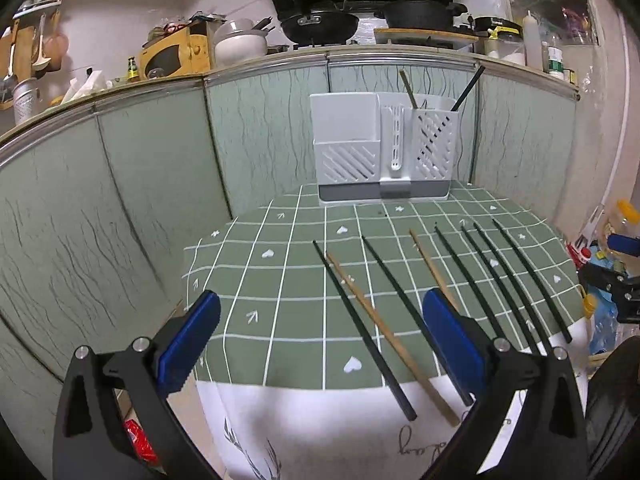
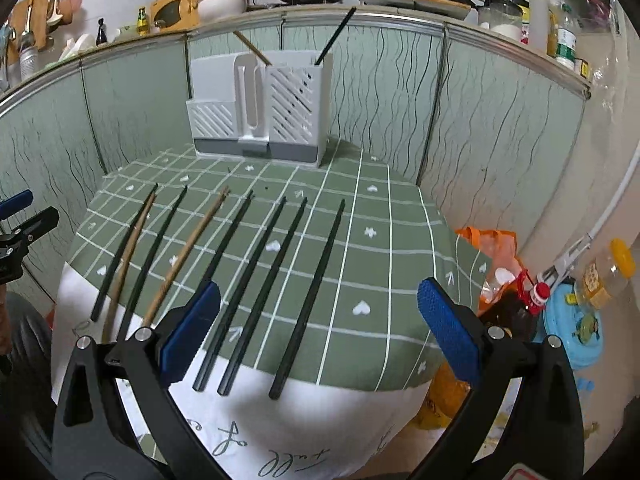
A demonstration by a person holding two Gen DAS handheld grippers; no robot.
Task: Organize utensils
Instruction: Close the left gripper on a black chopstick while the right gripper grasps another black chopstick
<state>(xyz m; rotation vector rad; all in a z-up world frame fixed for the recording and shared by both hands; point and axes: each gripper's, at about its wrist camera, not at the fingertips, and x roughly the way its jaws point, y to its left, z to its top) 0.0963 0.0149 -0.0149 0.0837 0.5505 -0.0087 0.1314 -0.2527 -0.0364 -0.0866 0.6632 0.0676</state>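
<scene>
Several chopsticks lie side by side on the green checked tablecloth (image 1: pixel 280 280) (image 2: pixel 380 240): black ones (image 1: pixel 360 328) (image 2: pixel 308 296) and two wooden ones (image 1: pixel 388 336) (image 2: pixel 184 256). At the back stands a white slotted utensil holder (image 1: pixel 384 148) (image 2: pixel 260 108); its right compartment holds one wooden chopstick (image 1: pixel 408 88) (image 2: pixel 252 48) and one black chopstick (image 1: pixel 468 88) (image 2: pixel 334 36). My left gripper (image 1: pixel 320 340) hovers open above the near ends of the left chopsticks. Over the right black chopsticks my right gripper (image 2: pixel 318 328) is open. Neither holds anything.
Green patterned panels (image 1: pixel 140 184) wall in the table at the back and sides. A shelf above carries pans (image 1: pixel 320 24), a pot and bottles. Bottles and an orange bag (image 2: pixel 492 248) crowd the floor right of the table. The tablecloth's white edge (image 2: pixel 312 432) hangs toward me.
</scene>
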